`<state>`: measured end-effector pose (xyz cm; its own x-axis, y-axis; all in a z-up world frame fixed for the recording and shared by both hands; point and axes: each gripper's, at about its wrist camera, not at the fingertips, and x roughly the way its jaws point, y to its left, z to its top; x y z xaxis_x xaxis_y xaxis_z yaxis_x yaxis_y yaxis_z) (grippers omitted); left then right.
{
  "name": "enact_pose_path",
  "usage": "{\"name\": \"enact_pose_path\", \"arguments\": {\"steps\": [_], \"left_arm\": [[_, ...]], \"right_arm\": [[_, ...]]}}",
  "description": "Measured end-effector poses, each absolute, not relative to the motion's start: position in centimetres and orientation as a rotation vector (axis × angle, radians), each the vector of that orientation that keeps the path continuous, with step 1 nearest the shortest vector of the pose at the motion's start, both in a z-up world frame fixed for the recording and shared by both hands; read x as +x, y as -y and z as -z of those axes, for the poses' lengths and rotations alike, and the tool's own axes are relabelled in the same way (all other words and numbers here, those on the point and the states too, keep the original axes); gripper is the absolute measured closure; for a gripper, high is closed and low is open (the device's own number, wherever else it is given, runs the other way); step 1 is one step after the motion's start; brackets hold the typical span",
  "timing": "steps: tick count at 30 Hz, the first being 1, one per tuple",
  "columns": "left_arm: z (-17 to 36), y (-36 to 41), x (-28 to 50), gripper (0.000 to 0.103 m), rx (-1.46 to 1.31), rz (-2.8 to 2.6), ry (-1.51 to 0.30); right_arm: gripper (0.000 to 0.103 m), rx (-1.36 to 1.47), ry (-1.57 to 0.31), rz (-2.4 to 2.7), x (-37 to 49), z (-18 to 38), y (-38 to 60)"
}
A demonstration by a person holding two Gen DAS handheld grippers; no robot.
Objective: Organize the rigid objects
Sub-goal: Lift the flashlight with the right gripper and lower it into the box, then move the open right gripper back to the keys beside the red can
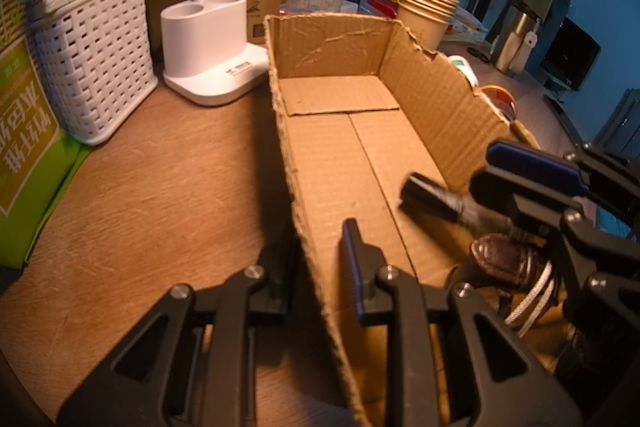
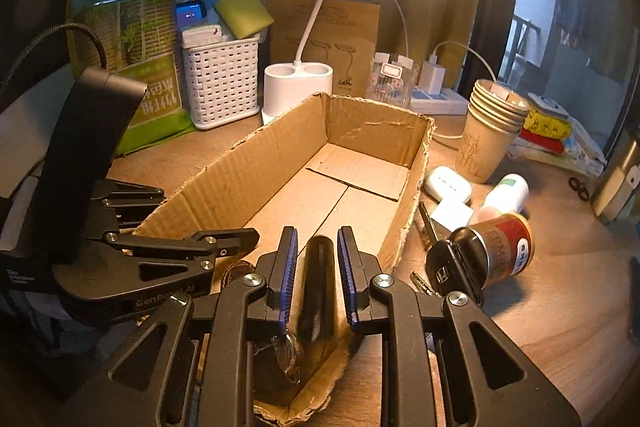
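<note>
Cardboard box (image 2: 352,163): open-topped, on the surface (image 2: 560,307), long axis running away from the cameras. In its near end: a marker (image 2: 318,283) and a glass piece (image 2: 290,355).
Behind the box: lamp base (image 2: 298,83); left of that, lattice basket (image 2: 222,83) holding a sponge (image 2: 244,13).
Right of the box: earbud case (image 2: 447,183), paper cup stack (image 2: 490,131), a can (image 2: 506,247) on its side, car key (image 2: 442,269) just beside the can.

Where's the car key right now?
In the right wrist view the car key lies on the wooden table, just right of the cardboard box, touching the tipped-over can.
</note>
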<state>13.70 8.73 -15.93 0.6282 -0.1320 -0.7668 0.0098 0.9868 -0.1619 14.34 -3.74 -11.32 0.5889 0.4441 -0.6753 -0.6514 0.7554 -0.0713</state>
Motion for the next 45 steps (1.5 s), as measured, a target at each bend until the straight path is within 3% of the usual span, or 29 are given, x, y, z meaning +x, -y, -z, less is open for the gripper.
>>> {"name": "enact_pose_path", "arguments": {"steps": [17,45], "left_arm": [[15.9,-8.6,13.7,0.079,-0.148,0.081,-0.889],[15.9,-8.7,13.7,0.079,-0.148,0.081,-0.889]], "right_arm": [[0.07,-0.208,-0.642,-0.587,14.4,9.4,8.1],[0.07,-0.139,-0.708,-0.435,17.1,12.2,12.5]]}}
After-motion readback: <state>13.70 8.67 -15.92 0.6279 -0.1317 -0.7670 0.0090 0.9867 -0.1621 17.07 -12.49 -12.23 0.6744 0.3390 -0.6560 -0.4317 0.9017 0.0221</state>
